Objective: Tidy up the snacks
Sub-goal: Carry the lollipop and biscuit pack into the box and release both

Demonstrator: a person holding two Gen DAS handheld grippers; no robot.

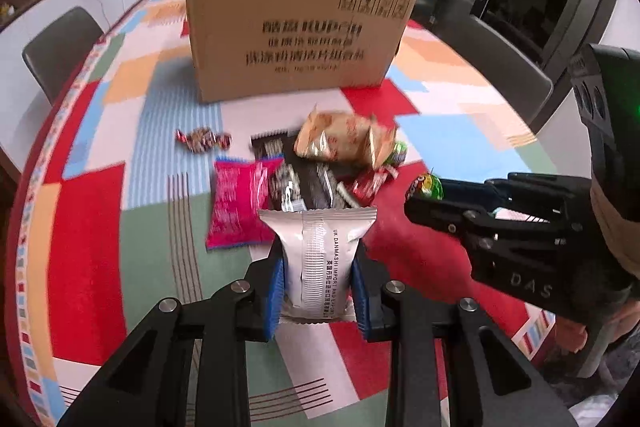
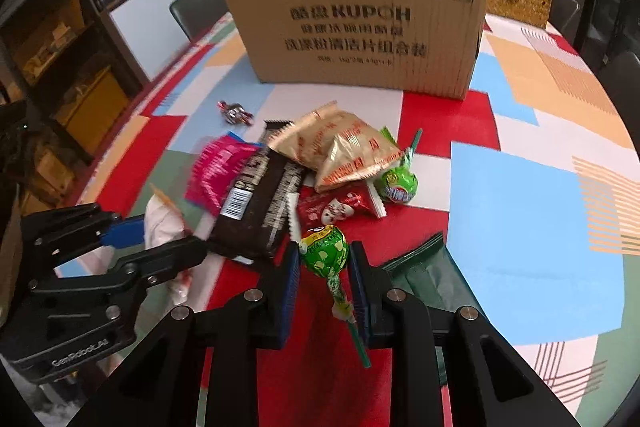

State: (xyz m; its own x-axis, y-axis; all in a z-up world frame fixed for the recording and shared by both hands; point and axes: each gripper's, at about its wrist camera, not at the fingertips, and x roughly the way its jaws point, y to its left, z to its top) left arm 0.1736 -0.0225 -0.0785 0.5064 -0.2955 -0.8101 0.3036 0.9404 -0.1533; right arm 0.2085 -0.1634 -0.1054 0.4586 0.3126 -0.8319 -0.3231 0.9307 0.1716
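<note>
Left gripper (image 1: 318, 281) is clamped on a white snack packet (image 1: 318, 259), right gripper (image 2: 325, 281) pinches a green lollipop (image 2: 324, 253). Both sit just near of the snack pile (image 2: 296, 175), with the cardboard box (image 2: 360, 19) further back on the table (image 2: 532, 227).

Box (image 2: 360, 23) at 12 o'clock: "KUPOH". White packet (image 1: 318, 259): "UK DANMASHI IMPORT AND EXPORT". Right gripper (image 1: 420, 205): "DAS". Left gripper (image 2: 168, 239): "GenRobot.AI".

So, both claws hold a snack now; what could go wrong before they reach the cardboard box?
1. The right claw grips the green lollipop only by its round head, so it might swivel or slip out.
2. The left claw pinches the white packet low down; its free top may flop.
3. The box wall stands tall, so a low carry might hit it.
</note>
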